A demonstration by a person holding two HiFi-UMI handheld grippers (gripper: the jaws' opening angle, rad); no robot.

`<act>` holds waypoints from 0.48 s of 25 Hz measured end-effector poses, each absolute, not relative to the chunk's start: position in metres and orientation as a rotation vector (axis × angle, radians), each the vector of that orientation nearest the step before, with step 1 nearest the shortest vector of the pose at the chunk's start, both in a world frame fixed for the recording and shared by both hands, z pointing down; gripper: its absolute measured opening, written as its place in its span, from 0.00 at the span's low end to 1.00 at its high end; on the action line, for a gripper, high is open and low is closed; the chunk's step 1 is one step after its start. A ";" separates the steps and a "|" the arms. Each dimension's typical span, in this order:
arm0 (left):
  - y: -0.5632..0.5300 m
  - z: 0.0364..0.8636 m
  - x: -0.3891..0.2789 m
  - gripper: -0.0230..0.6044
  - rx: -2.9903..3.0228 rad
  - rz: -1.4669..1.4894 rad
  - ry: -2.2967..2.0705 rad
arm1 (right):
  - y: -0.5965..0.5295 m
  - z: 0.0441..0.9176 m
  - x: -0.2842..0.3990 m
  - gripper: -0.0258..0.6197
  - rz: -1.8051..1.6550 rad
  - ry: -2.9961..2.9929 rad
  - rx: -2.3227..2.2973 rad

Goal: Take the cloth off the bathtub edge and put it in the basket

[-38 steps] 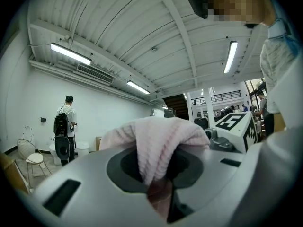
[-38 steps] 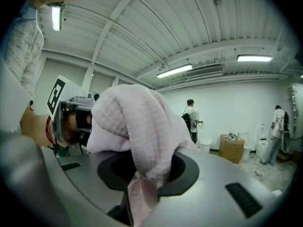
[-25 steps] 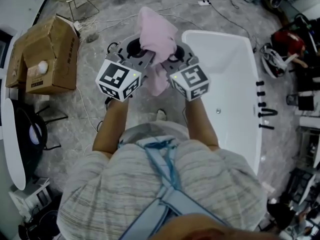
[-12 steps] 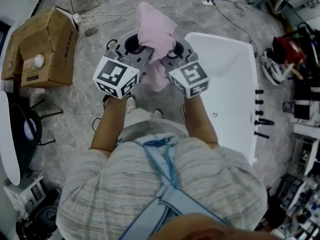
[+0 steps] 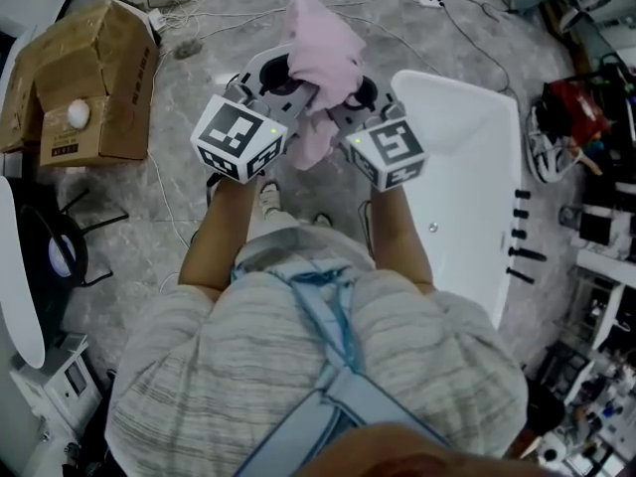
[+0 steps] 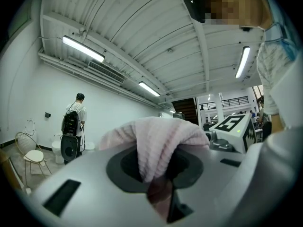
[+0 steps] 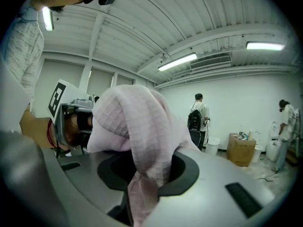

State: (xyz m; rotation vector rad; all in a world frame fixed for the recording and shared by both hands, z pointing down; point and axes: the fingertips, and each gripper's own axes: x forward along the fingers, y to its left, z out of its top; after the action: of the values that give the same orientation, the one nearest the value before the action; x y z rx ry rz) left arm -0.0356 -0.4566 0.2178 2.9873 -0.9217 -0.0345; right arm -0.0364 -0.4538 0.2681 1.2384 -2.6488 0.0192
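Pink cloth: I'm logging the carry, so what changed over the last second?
The left gripper and right gripper carried the pink cloth sideways together, a little away from the bathtub, toward the head view's left. Unchanged: both grippers stay clamped on the bunched cloth, which hangs between them.

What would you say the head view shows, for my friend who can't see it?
A person, seen from above, holds a bunched soft pink cloth pinched by both the left gripper and the right gripper. A white bathtub is at the right, a brown cardboard box at the left.
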 end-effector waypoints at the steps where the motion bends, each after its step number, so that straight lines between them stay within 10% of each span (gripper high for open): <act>1: -0.463 0.220 -0.042 0.16 2.986 -0.035 -0.916 | -0.460 0.270 -0.043 0.22 0.020 -2.645 1.238; 12: -0.528 0.247 -0.104 0.16 2.947 -0.004 -0.896 | -0.521 0.292 -0.111 0.22 0.034 -2.633 1.168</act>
State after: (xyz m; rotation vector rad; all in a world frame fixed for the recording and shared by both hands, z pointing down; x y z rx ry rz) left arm -0.1044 -0.5277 0.2474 2.9469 -0.8963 -0.0037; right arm -0.1109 -0.5211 0.2916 1.1683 -2.6333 0.0343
